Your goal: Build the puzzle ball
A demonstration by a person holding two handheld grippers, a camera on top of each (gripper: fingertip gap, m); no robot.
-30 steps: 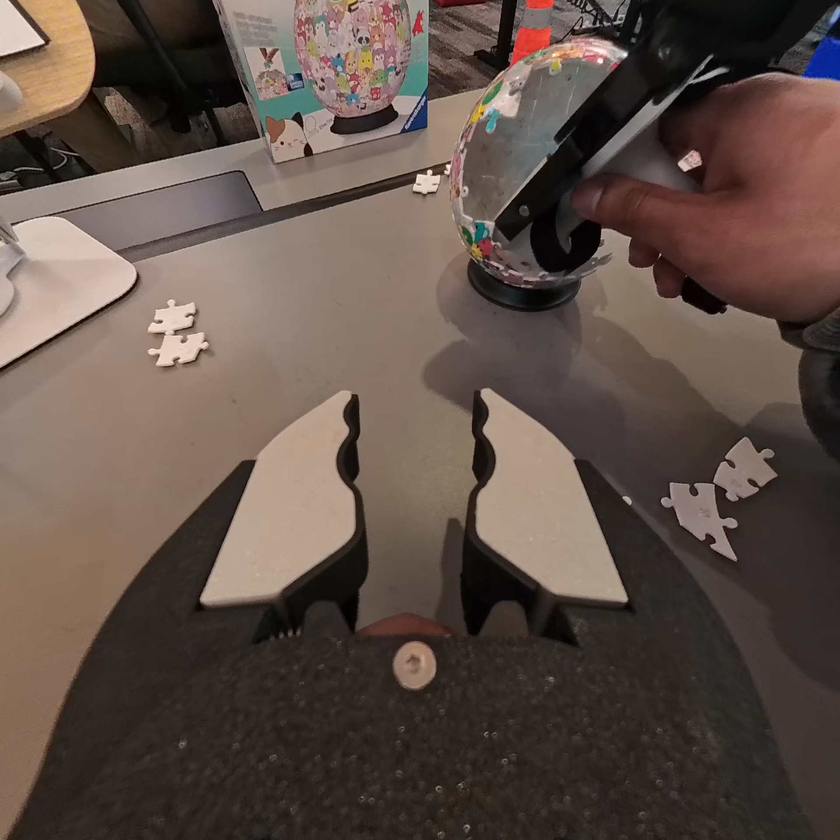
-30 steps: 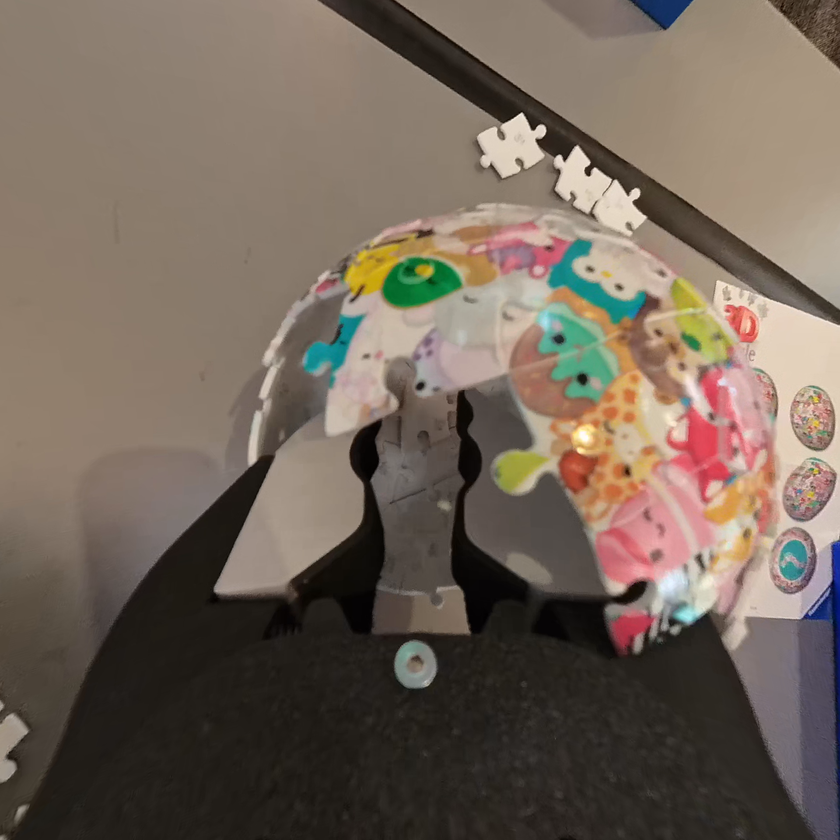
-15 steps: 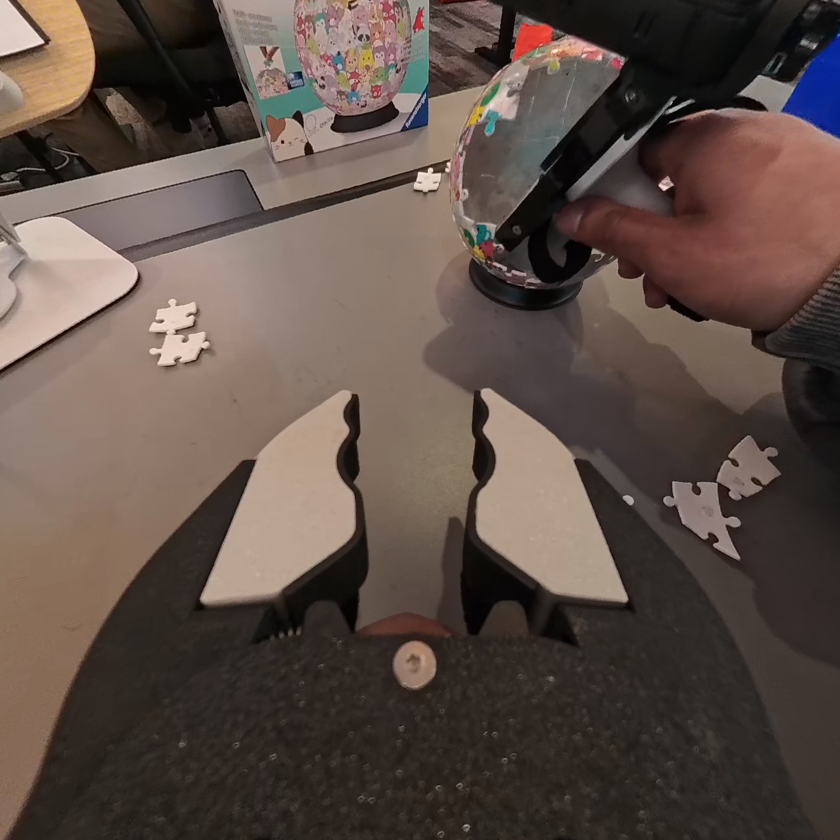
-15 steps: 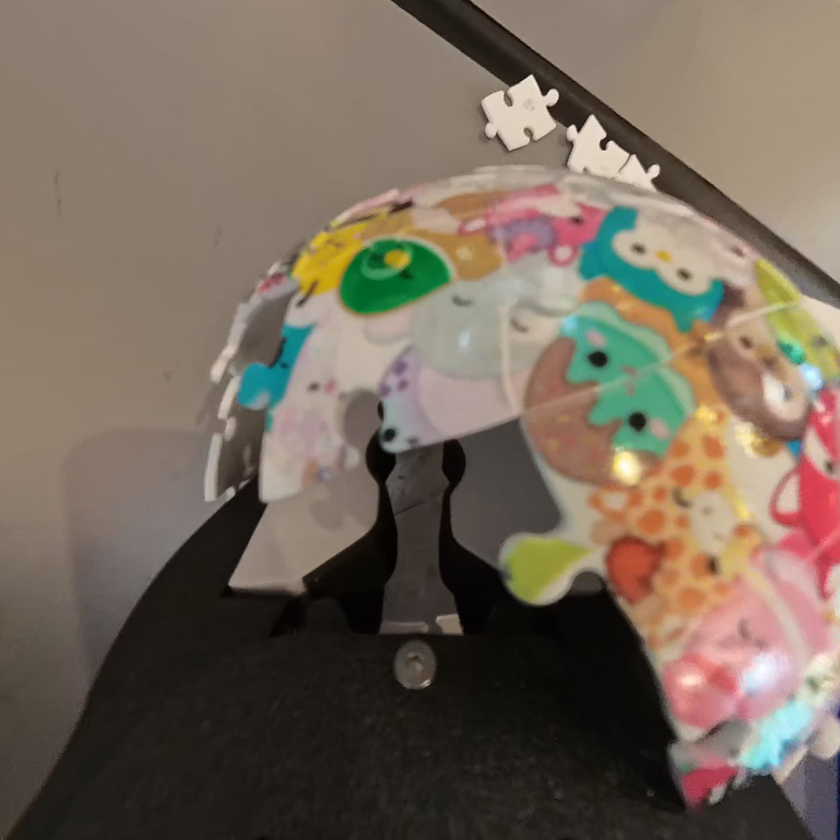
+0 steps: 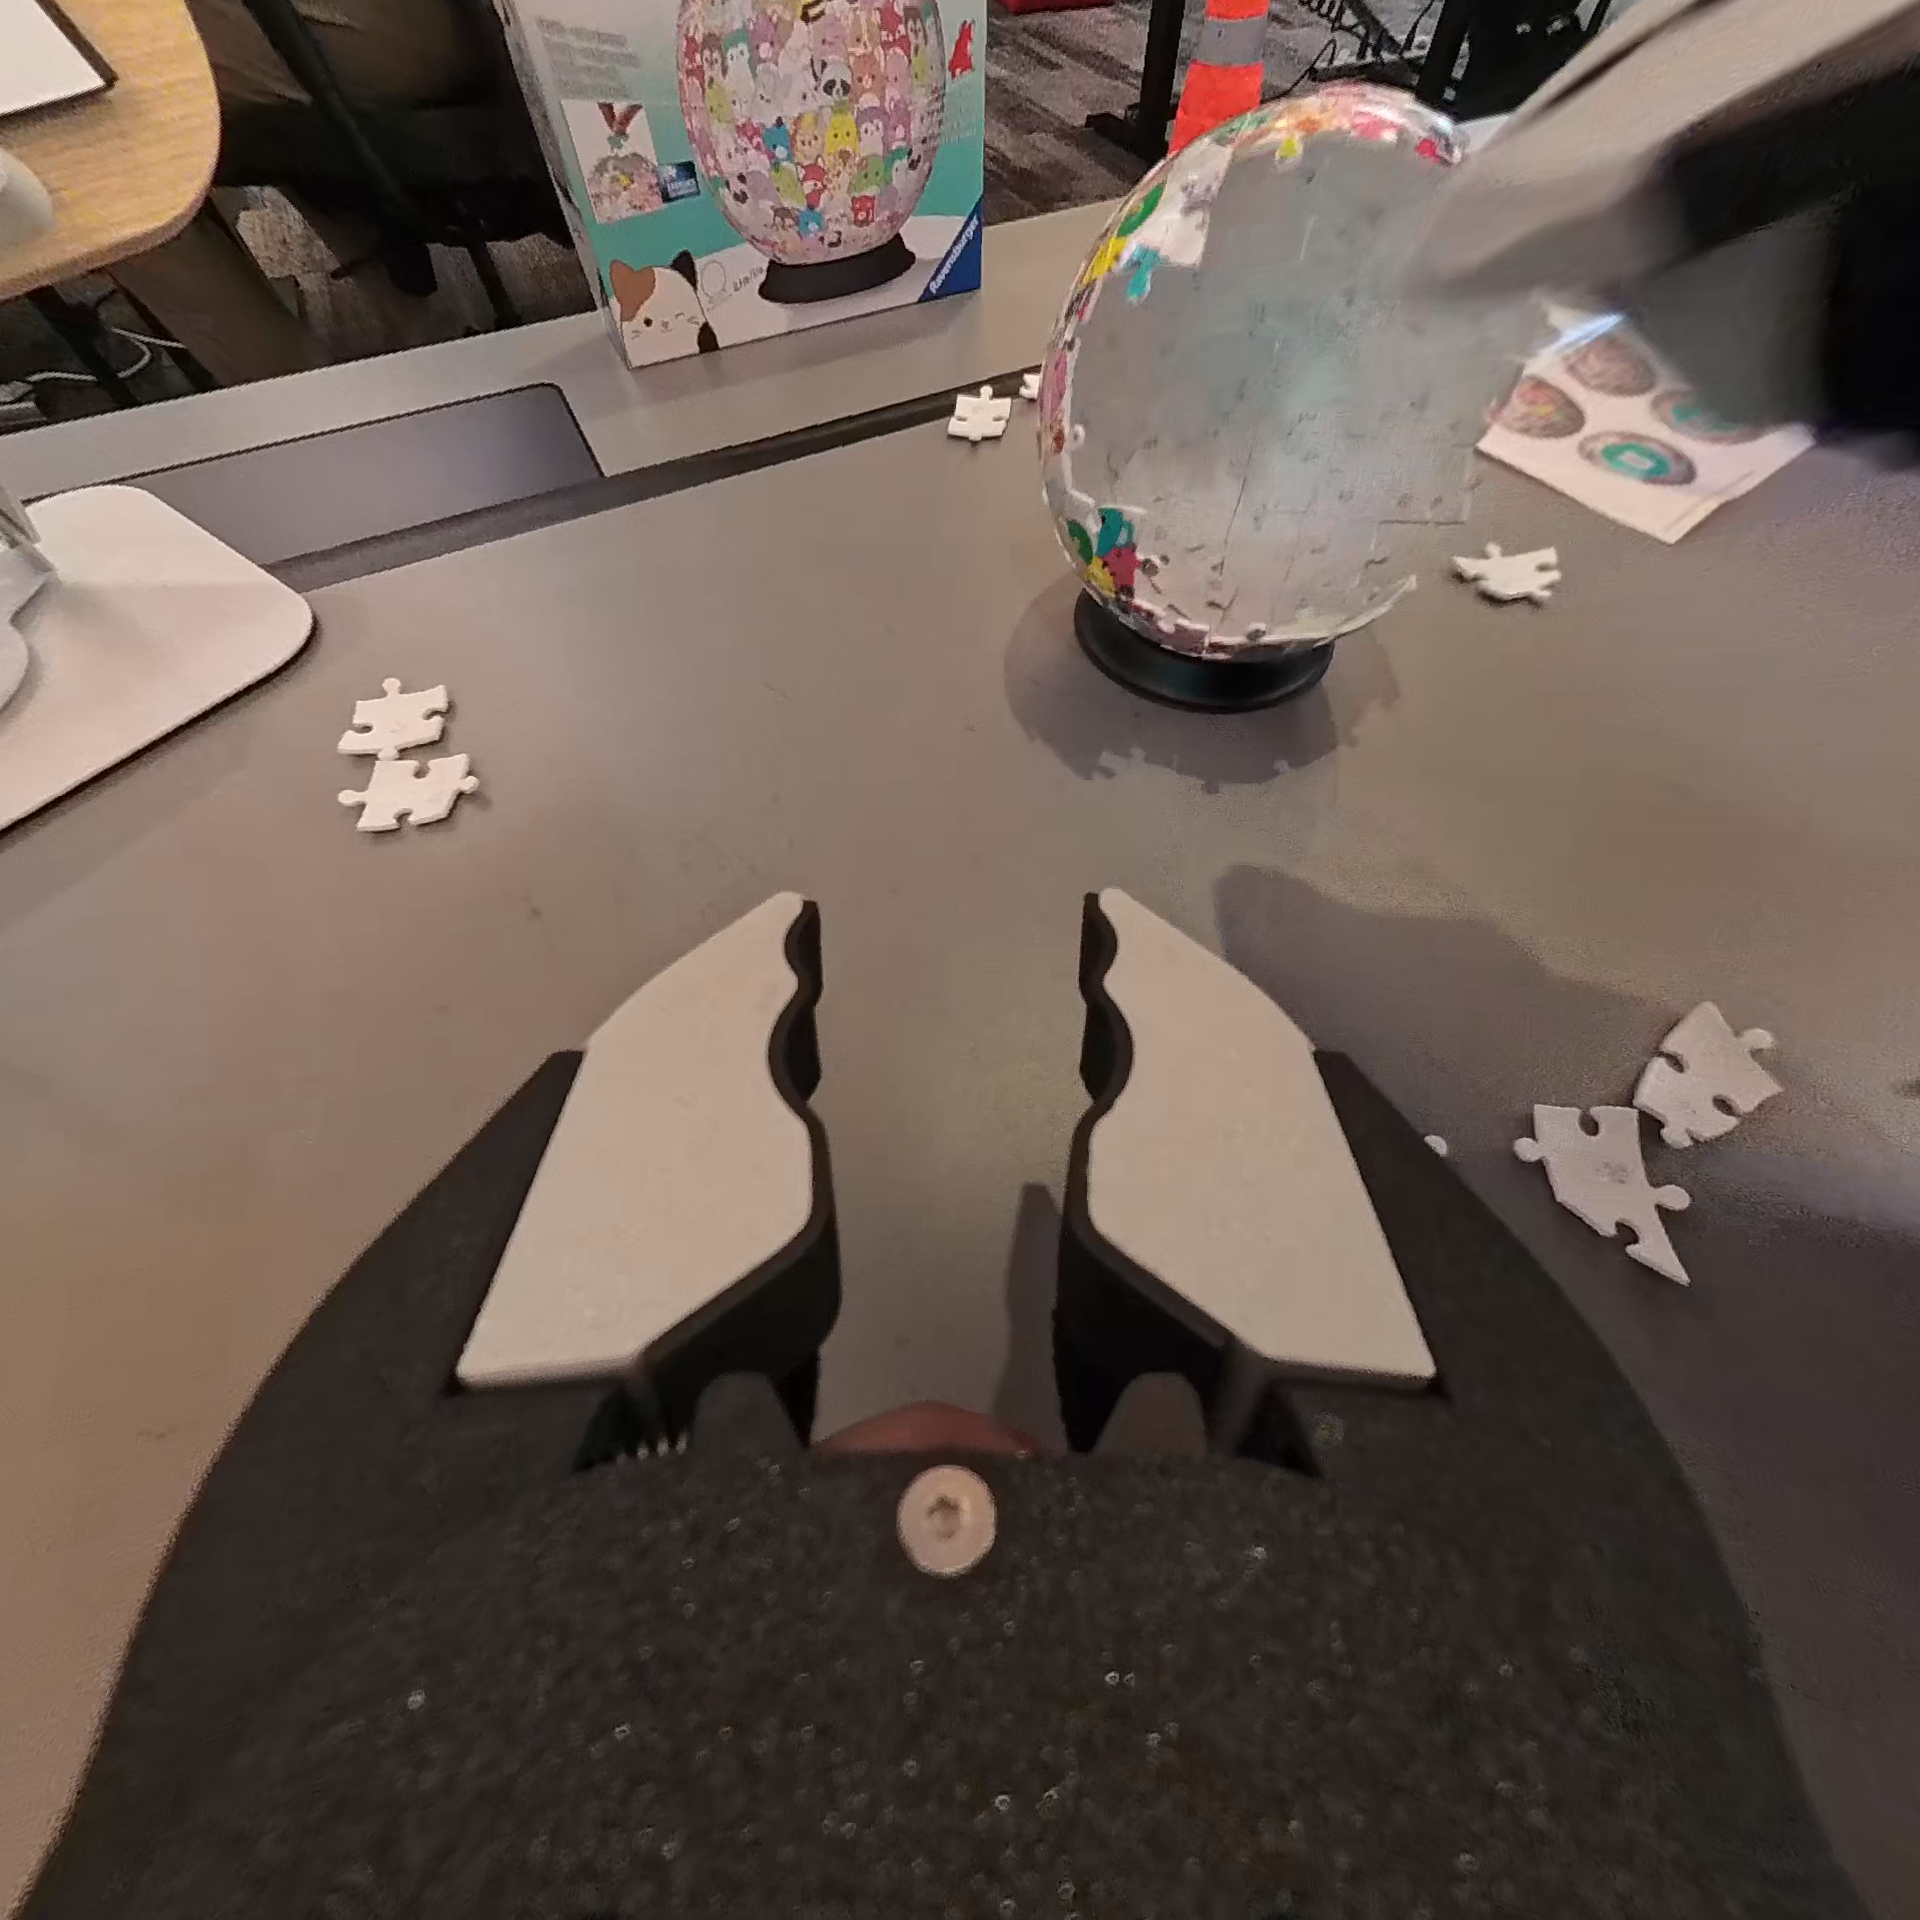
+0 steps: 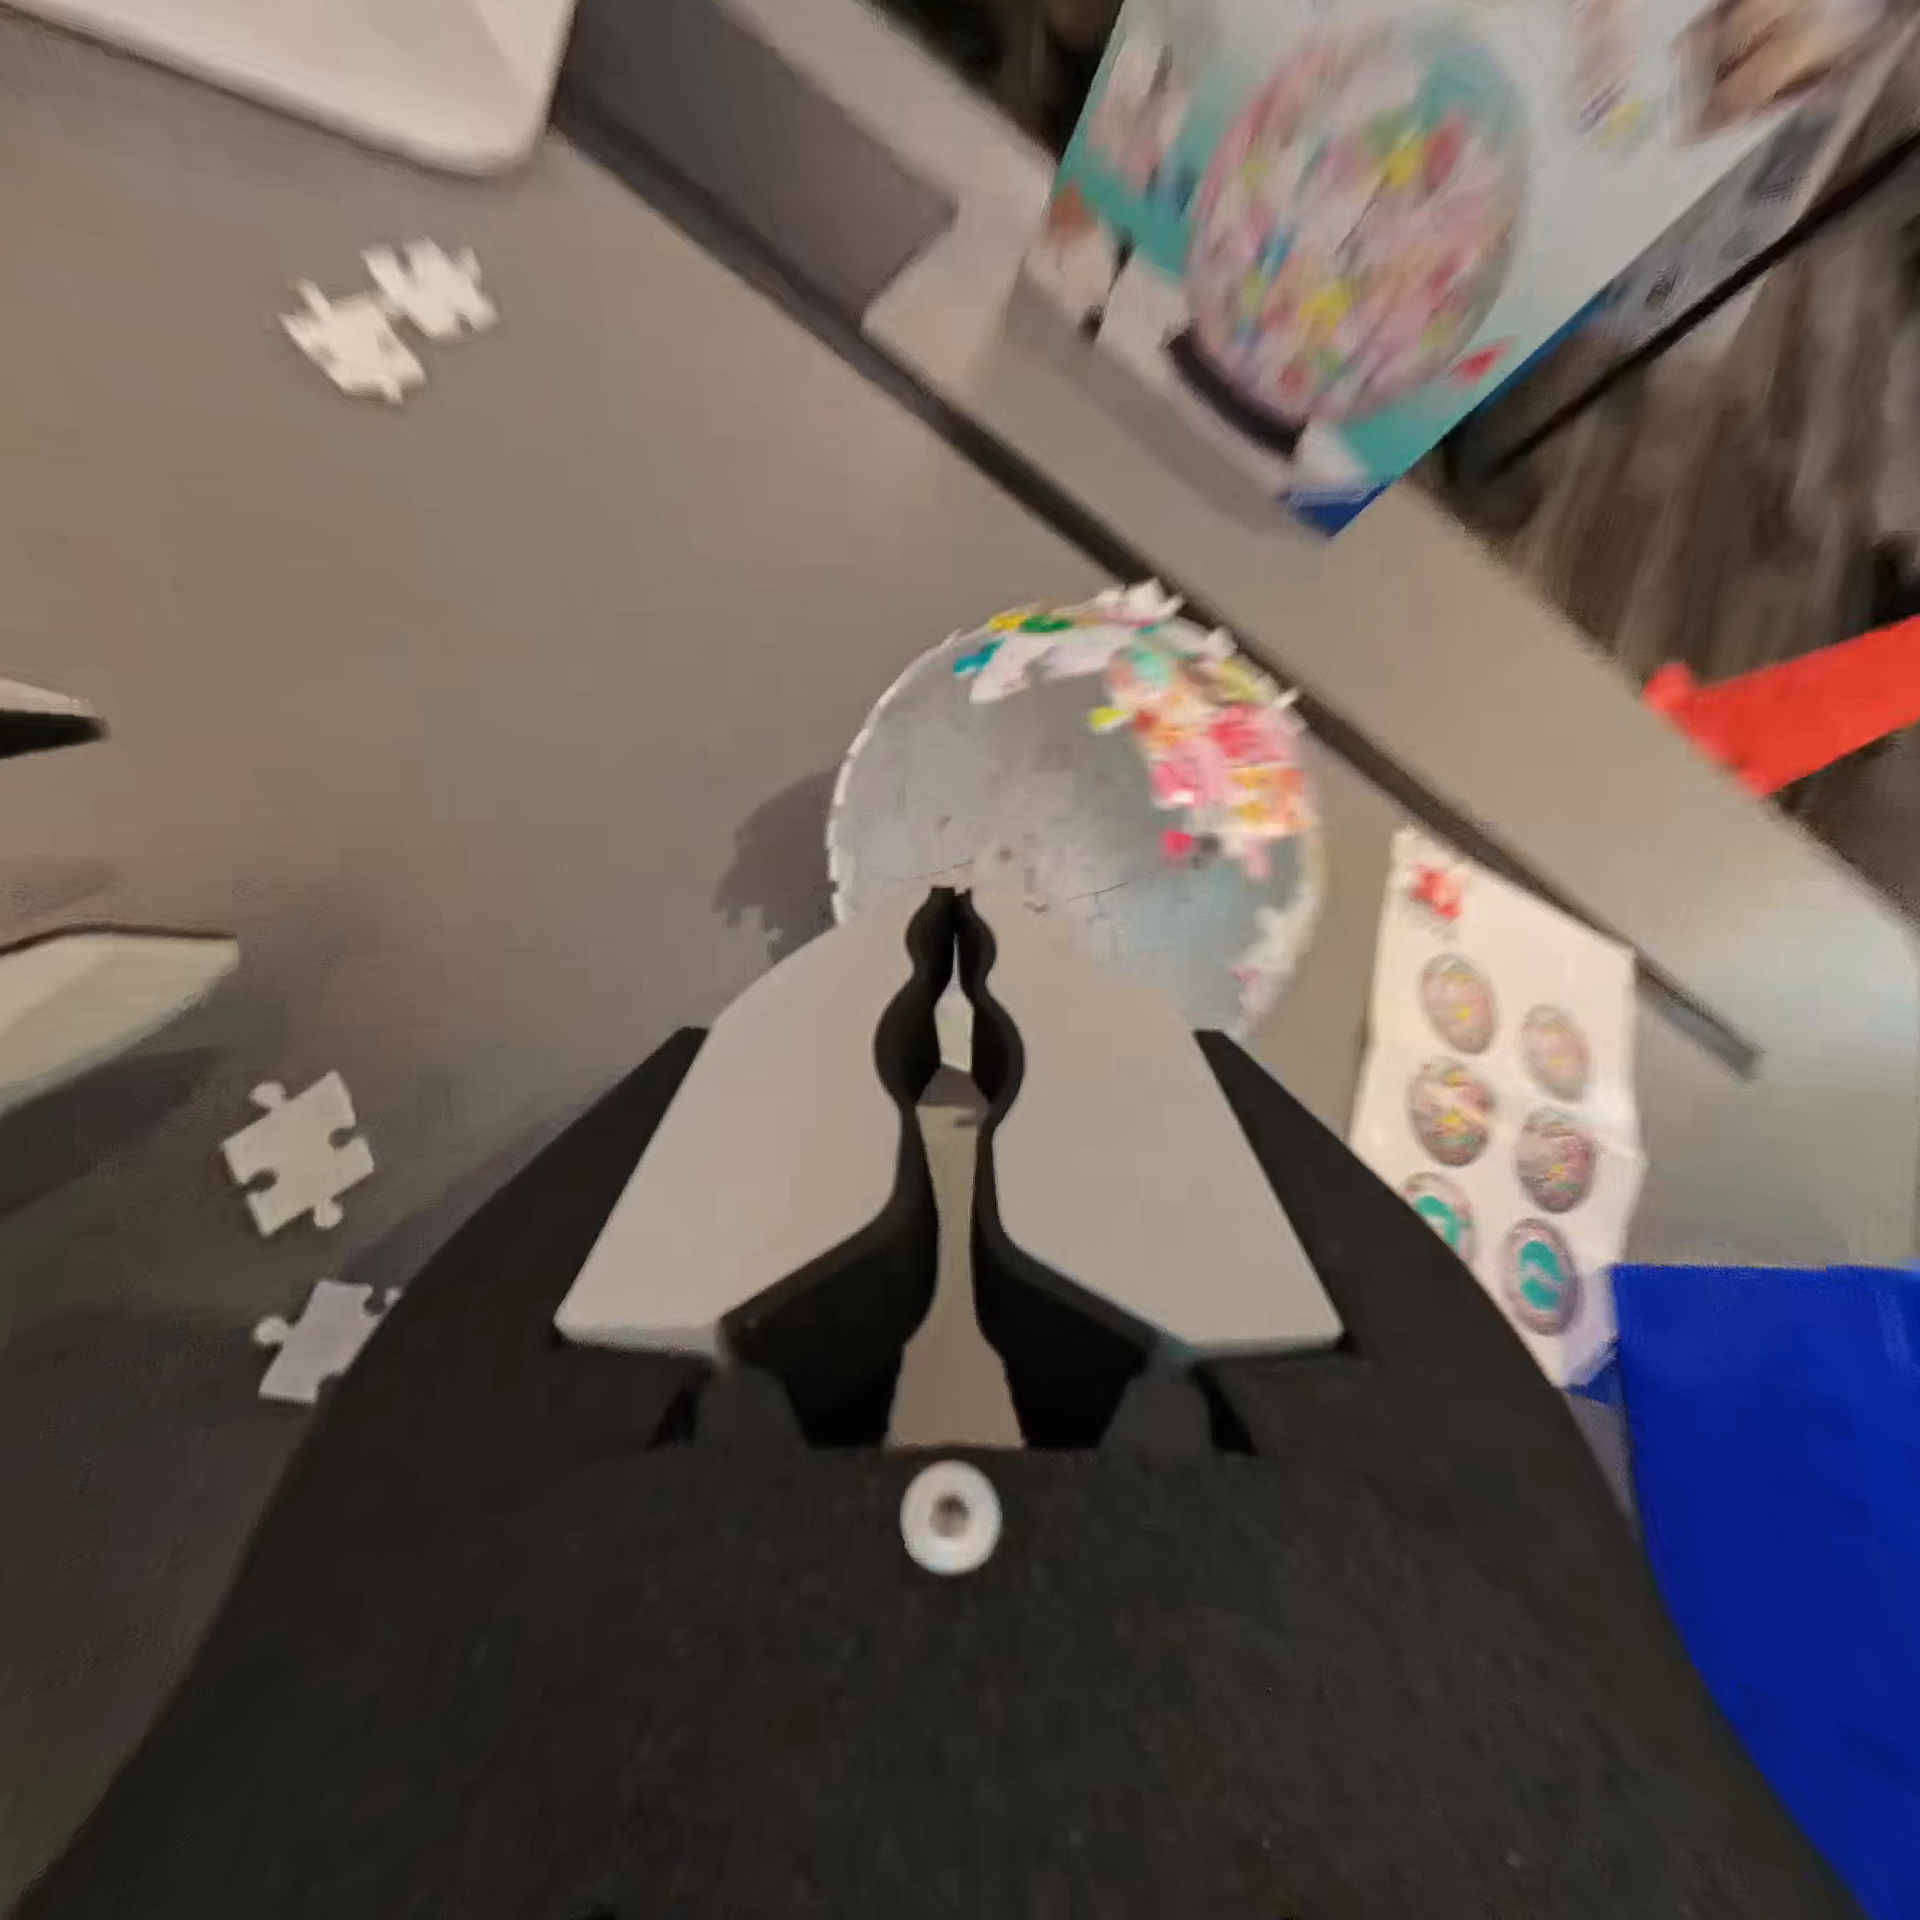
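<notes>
Left wrist view: left gripper (image 5: 948, 914) hovers with fingers apart, empty. The half-built puzzle ball (image 5: 1247, 416) sits on its black stand (image 5: 1205, 670) toward the desk's (image 5: 727, 623) far right.

Right wrist view: right gripper (image 6: 954, 914) has tips together, holding nothing. The ball looks light, thin-shelled and fragile, so I'd steady it low, near the stand.

An orange traffic cone (image 5: 1218, 62) stands beyond the grey table (image 5: 727, 644), a wooden desk (image 5: 94, 135) far left.
</notes>
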